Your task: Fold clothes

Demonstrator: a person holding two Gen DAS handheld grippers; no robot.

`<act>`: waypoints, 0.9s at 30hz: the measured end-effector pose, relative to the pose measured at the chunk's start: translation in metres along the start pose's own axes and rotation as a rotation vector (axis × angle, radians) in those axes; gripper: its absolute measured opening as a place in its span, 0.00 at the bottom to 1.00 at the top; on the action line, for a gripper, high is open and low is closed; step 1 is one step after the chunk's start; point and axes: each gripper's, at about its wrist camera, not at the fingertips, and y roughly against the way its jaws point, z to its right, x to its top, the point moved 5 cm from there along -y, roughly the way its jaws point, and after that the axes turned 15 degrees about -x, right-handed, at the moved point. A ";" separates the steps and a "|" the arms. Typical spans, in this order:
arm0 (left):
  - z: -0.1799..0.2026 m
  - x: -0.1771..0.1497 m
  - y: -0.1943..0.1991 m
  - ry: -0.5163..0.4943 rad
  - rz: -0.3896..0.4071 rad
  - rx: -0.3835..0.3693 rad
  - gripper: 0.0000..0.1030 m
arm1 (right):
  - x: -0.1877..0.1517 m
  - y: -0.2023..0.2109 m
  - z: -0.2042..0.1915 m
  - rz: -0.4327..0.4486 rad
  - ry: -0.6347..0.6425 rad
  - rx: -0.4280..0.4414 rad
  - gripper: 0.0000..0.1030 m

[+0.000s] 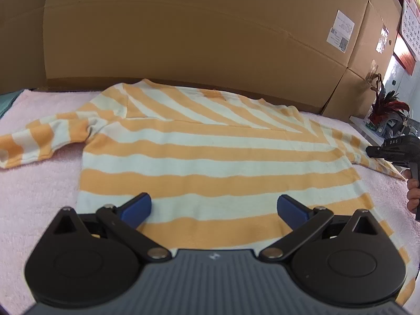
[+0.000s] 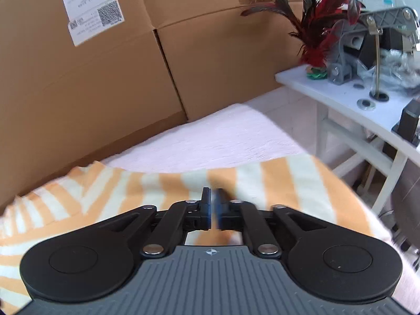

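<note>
An orange and white striped sweater (image 1: 210, 152) lies flat on a pink towel (image 1: 34, 197), collar toward the boxes, its left sleeve (image 1: 39, 136) spread out. My left gripper (image 1: 214, 207) is open and empty, just above the sweater's hem. My right gripper (image 2: 212, 207) is shut on the sweater's right sleeve (image 2: 262, 183), which drapes over the towel's right end. It also shows at the right edge of the left wrist view (image 1: 393, 152), at the sleeve.
Large cardboard boxes (image 1: 197, 31) stand right behind the towel. A white side table (image 2: 341, 97) to the right carries a red feathered ornament (image 2: 317, 39) and grey hardware. A calendar (image 1: 410, 21) hangs at the far right.
</note>
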 end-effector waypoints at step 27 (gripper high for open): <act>-0.001 -0.023 0.087 -0.181 0.074 0.053 0.97 | -0.059 0.080 -0.117 -0.013 0.173 0.493 0.19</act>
